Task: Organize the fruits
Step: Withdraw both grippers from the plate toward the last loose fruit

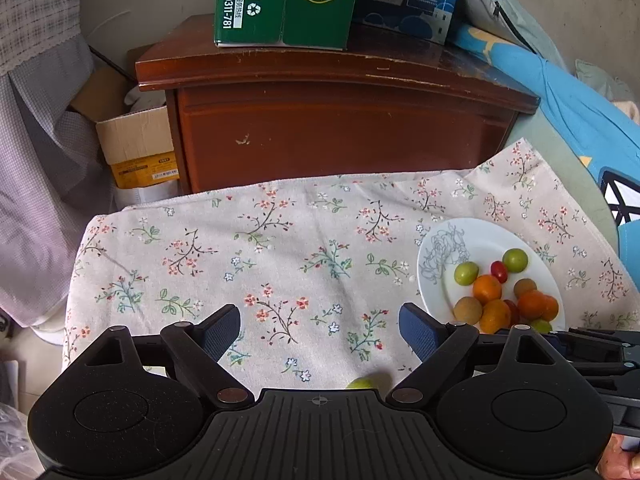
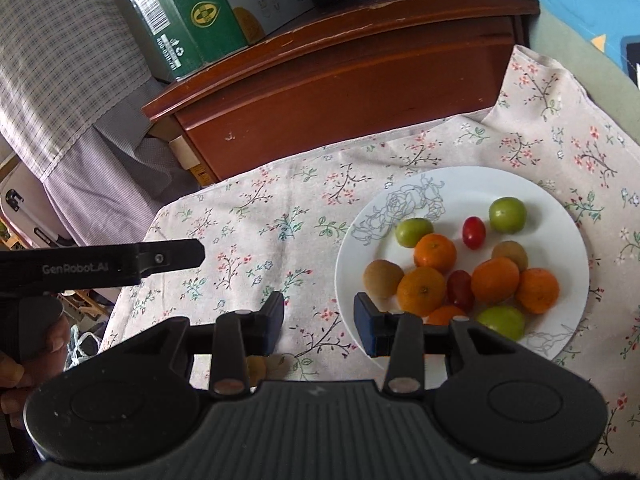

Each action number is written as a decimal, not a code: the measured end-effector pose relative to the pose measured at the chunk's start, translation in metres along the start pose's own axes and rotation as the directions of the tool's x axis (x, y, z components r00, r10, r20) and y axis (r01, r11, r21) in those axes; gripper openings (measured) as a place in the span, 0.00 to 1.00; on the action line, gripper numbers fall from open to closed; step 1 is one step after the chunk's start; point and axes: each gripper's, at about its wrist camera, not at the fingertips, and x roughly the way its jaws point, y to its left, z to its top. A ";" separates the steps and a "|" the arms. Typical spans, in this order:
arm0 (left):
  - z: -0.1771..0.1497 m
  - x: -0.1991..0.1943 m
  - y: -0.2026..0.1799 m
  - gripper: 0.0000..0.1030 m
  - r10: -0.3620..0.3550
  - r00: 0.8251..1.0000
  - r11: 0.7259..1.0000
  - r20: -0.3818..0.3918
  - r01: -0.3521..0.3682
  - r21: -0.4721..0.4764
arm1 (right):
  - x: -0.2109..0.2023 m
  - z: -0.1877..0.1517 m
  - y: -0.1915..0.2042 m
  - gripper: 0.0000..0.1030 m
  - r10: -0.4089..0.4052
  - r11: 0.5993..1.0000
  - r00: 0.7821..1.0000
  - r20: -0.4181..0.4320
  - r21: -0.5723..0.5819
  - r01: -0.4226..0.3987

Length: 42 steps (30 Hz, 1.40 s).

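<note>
A white plate point(image 2: 560, 208) on the floral cloth holds several fruits: oranges point(image 2: 435, 252), green plums point(image 2: 507, 214), red cherry tomatoes point(image 2: 474, 232) and brown kiwis point(image 2: 383, 278). My right gripper point(image 2: 320, 324) hovers at the plate's near left rim, open, with only cloth and rim between its fingers. My left gripper point(image 1: 320, 330) stands wide open over bare cloth, left of the plate point(image 1: 436, 280), holding nothing. A green fruit point(image 1: 362, 383) lies loose on the cloth close under it, half hidden by the gripper body. A small yellowish fruit point(image 2: 256, 368) peeks out behind my right gripper's left finger.
The floral cloth point(image 1: 280, 240) covers the table. Behind it stands a brown wooden cabinet point(image 1: 340, 132) with a green carton point(image 1: 280, 0) and a blue box on top. A cardboard box point(image 1: 136, 148) sits at left, blue bedding point(image 1: 580, 120) at right.
</note>
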 end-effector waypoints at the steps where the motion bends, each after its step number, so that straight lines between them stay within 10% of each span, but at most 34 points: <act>1: -0.001 0.001 0.001 0.86 0.010 1.000 1.000 -0.009 -0.010 0.000 | 0.002 -0.002 0.003 0.39 0.008 1.000 1.000 -0.005 -0.009 -0.008; 42: -0.026 0.021 -0.004 0.86 0.048 0.993 0.997 -0.104 -0.041 0.068 | 0.027 -0.037 0.048 0.24 -0.052 0.973 0.994 -0.100 -0.227 0.028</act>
